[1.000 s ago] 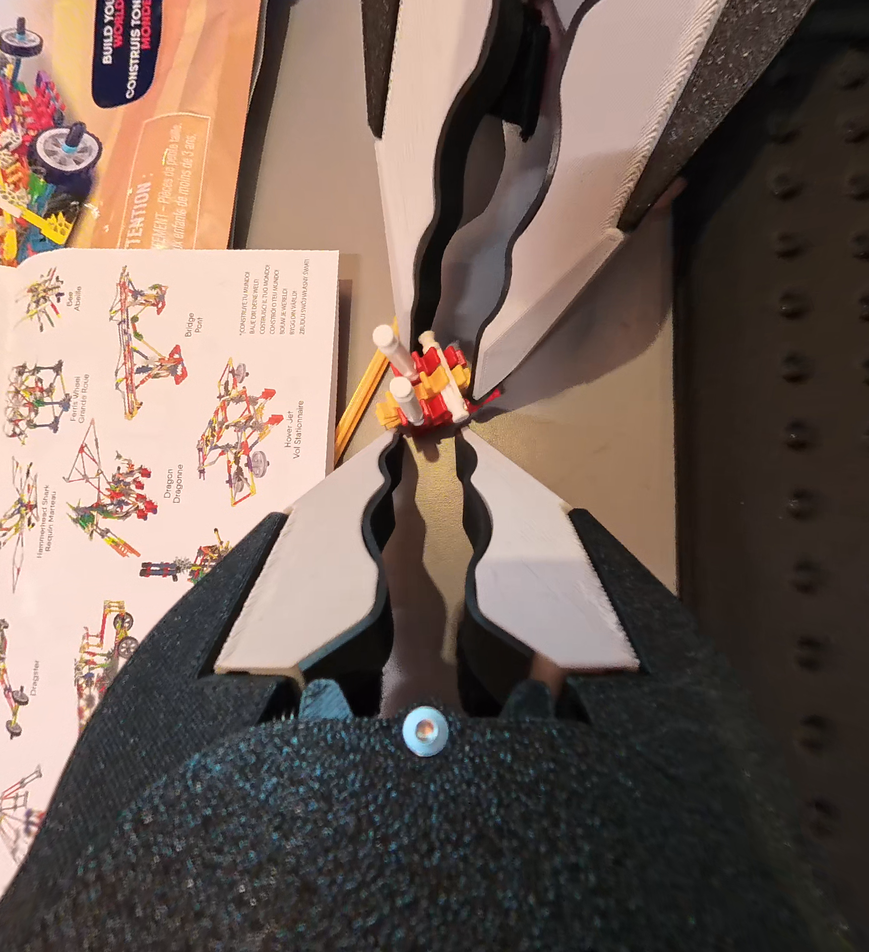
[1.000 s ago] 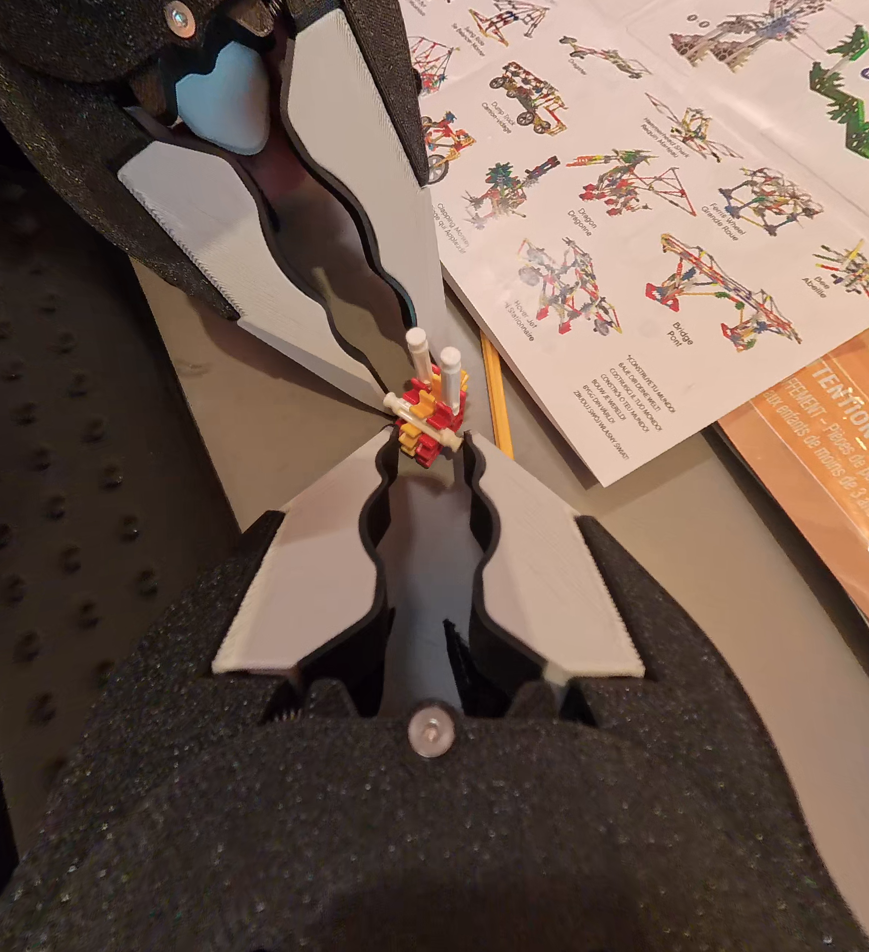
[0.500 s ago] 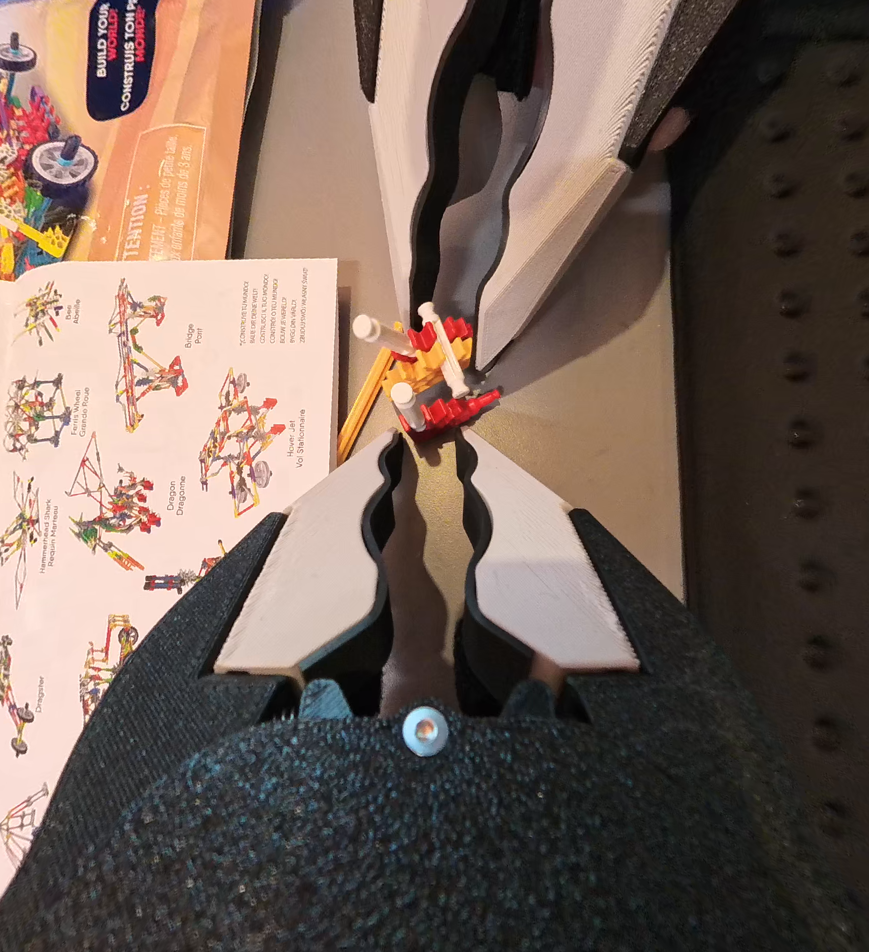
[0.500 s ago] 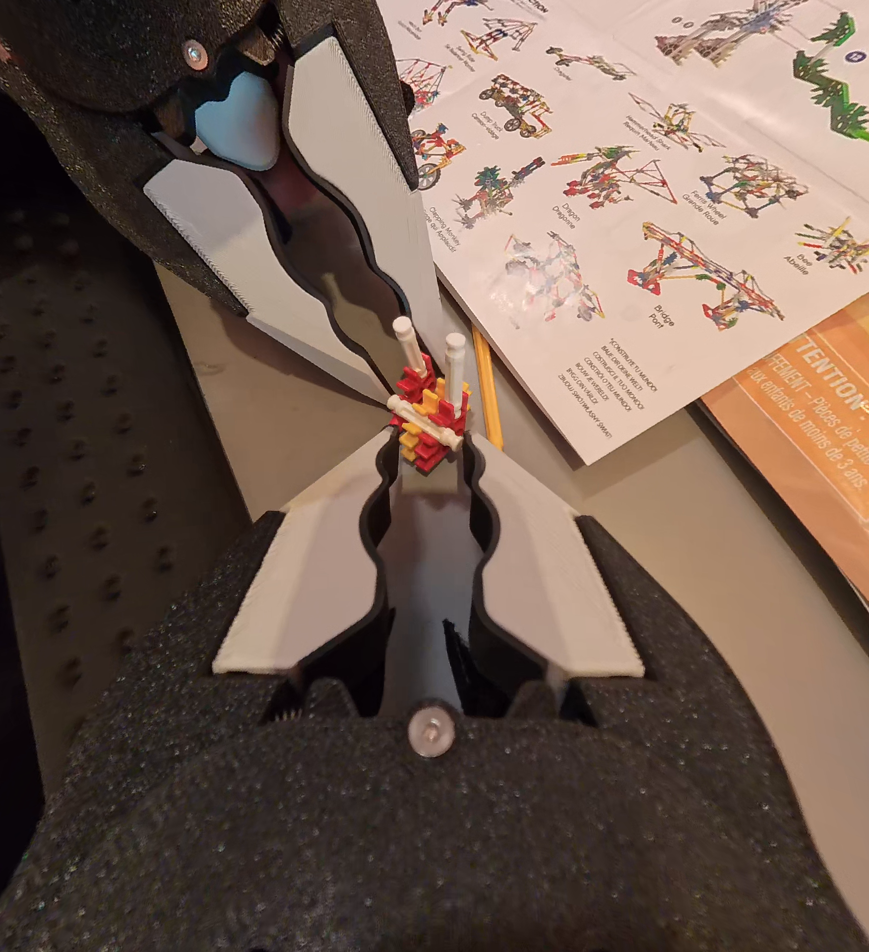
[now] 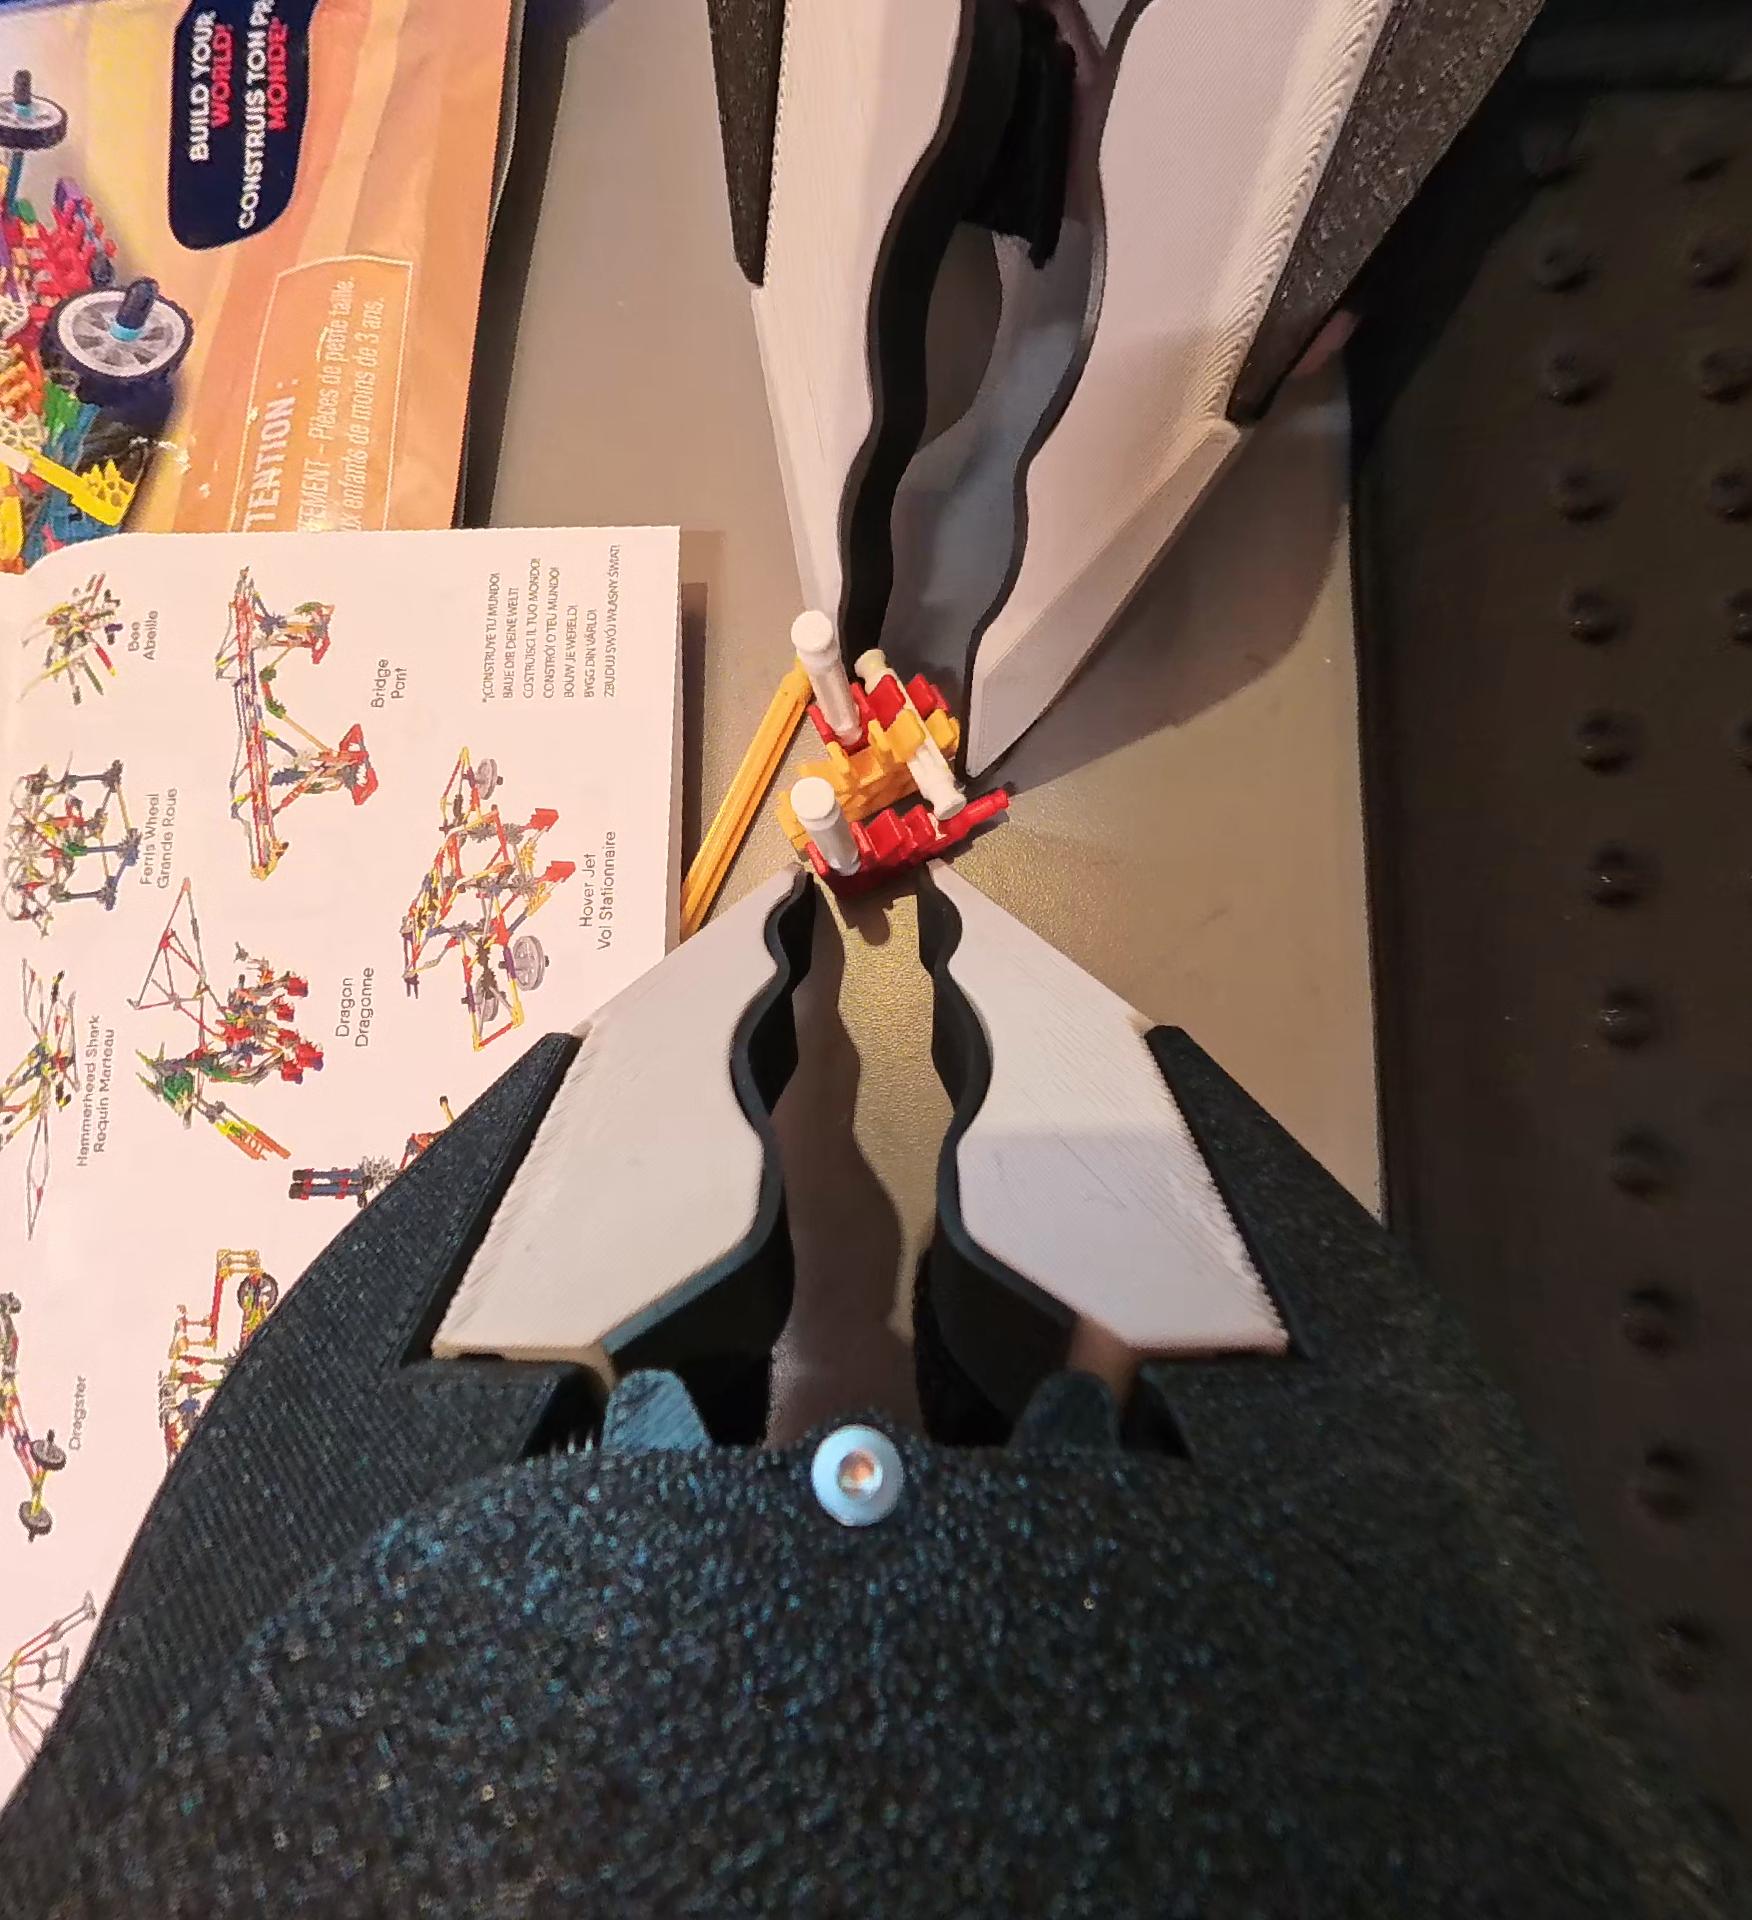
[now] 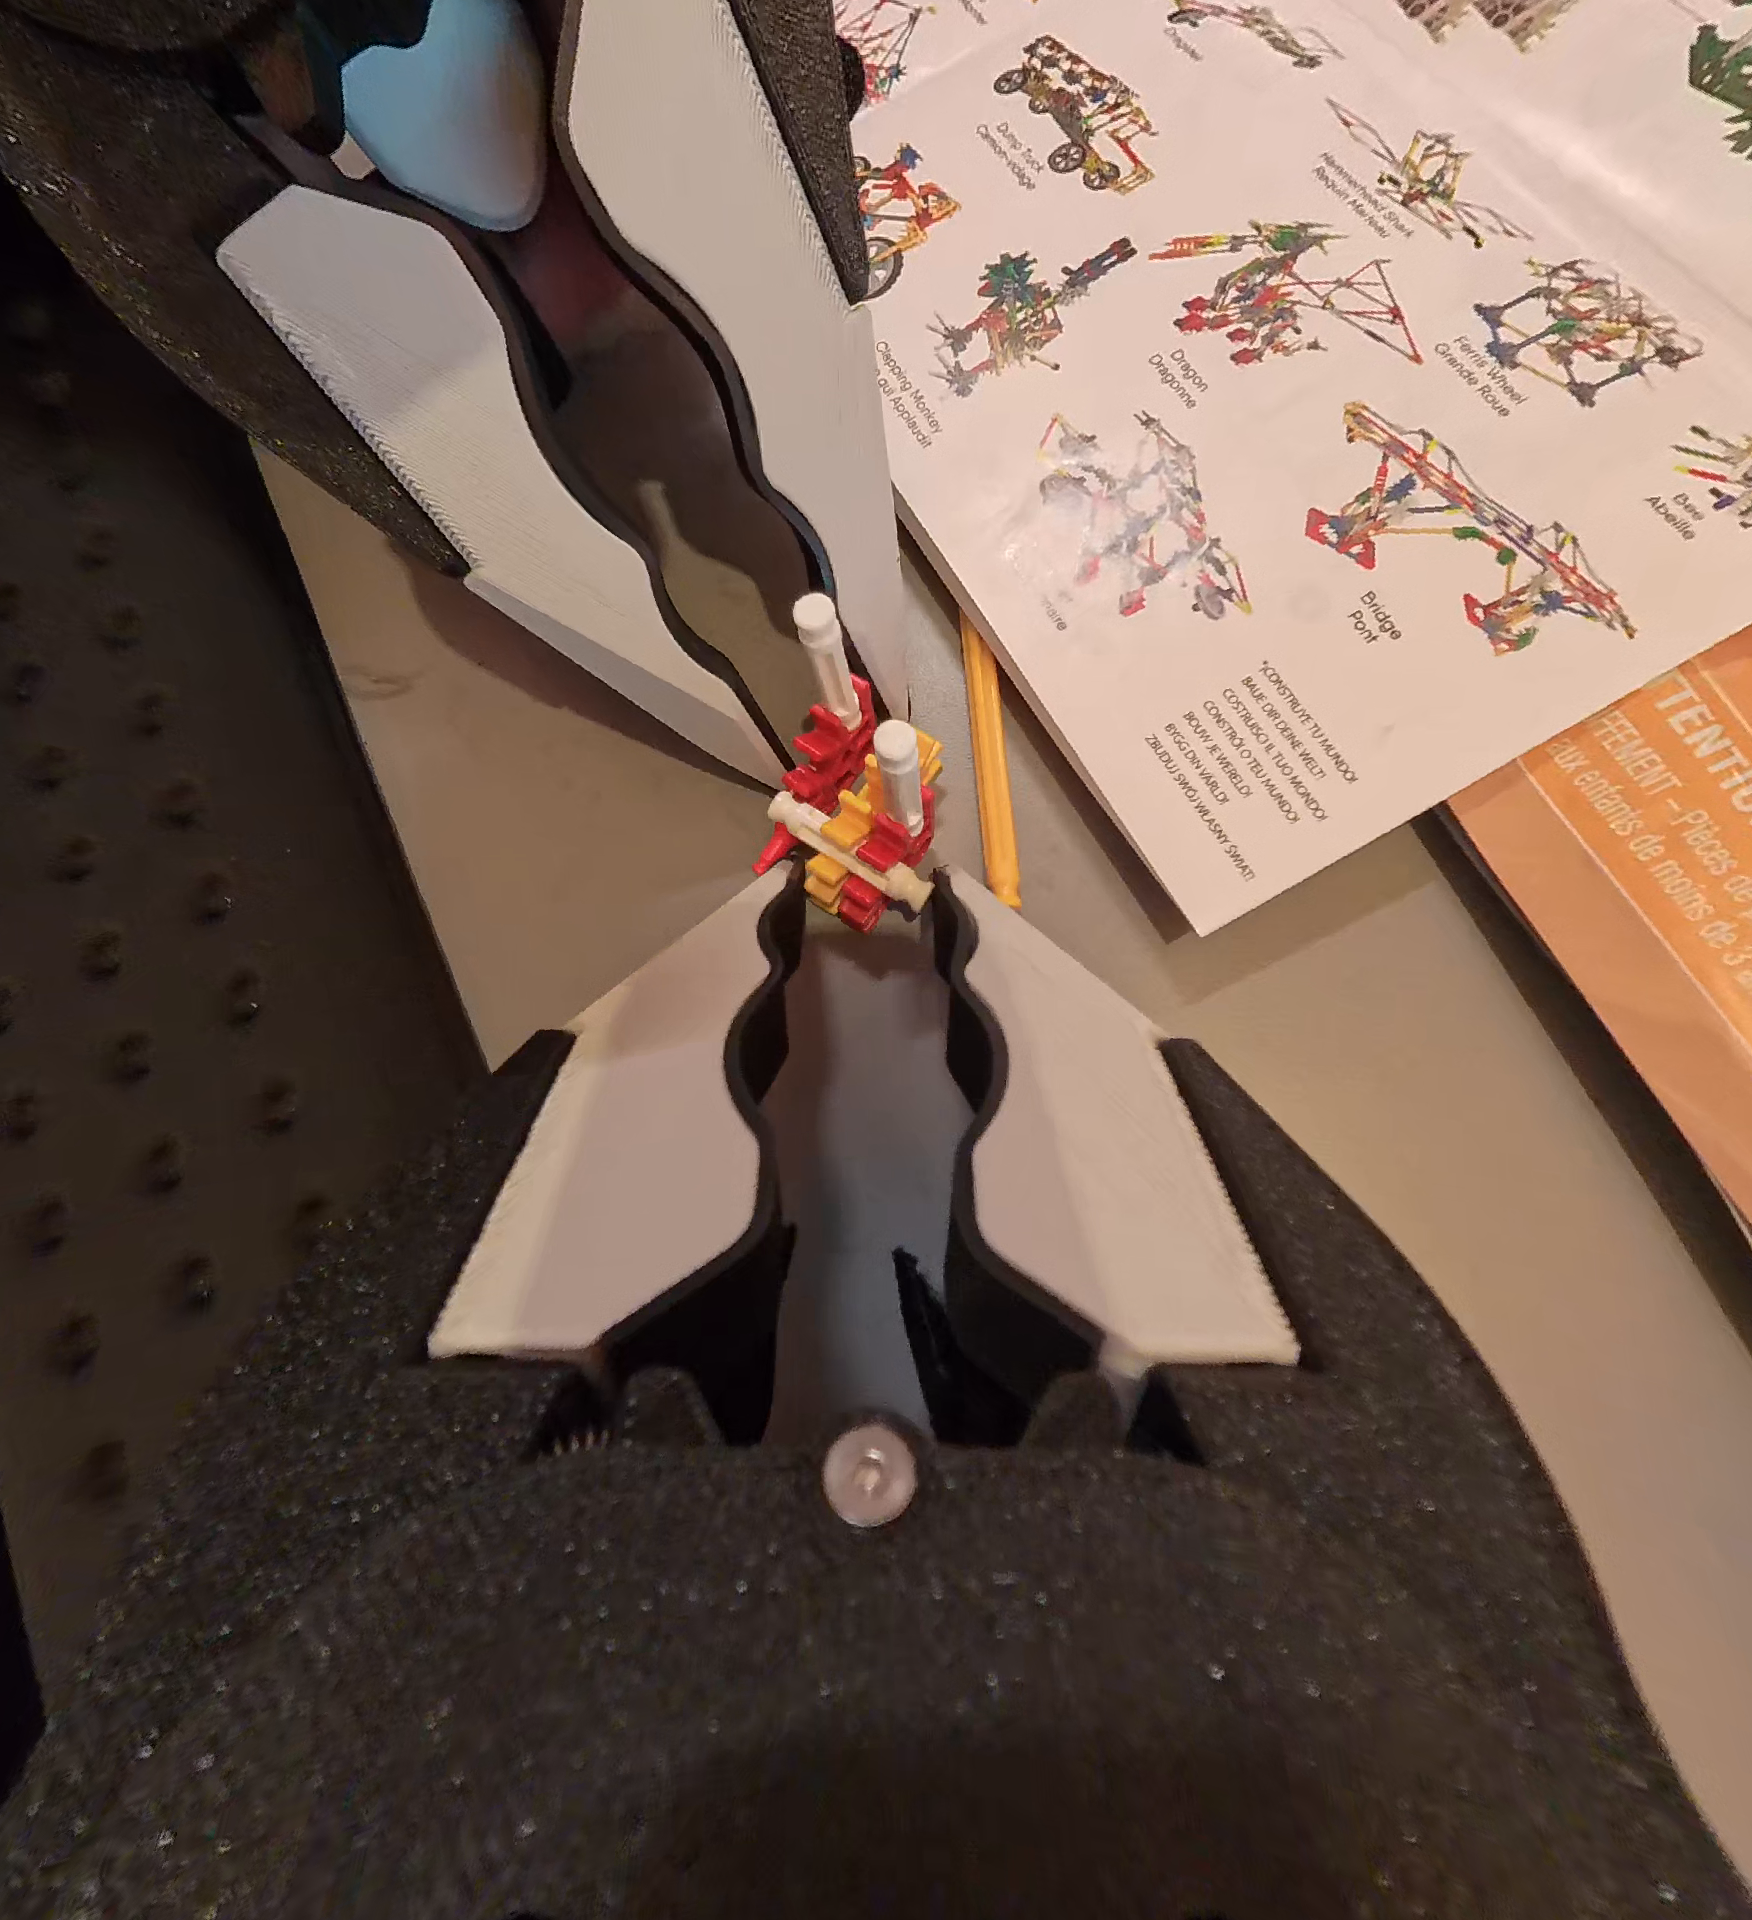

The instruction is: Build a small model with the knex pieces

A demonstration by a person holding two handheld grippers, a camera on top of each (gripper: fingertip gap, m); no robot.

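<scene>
Tongs left [image 5: 867,883] and right [image 6: 861,883] both clamp the toy [image 5: 877,774]; since a second ago we see it stretched apart, white rods spread.

We are seeing the toy cluster [image 5: 877,774] hemmed between both grippers' tips; the yellow rod [image 5: 747,800] and instruction sheet [image 5: 311,831] are crowding one flank, grey tabletop [image 5: 1163,883] lying open opposite.
</scene>
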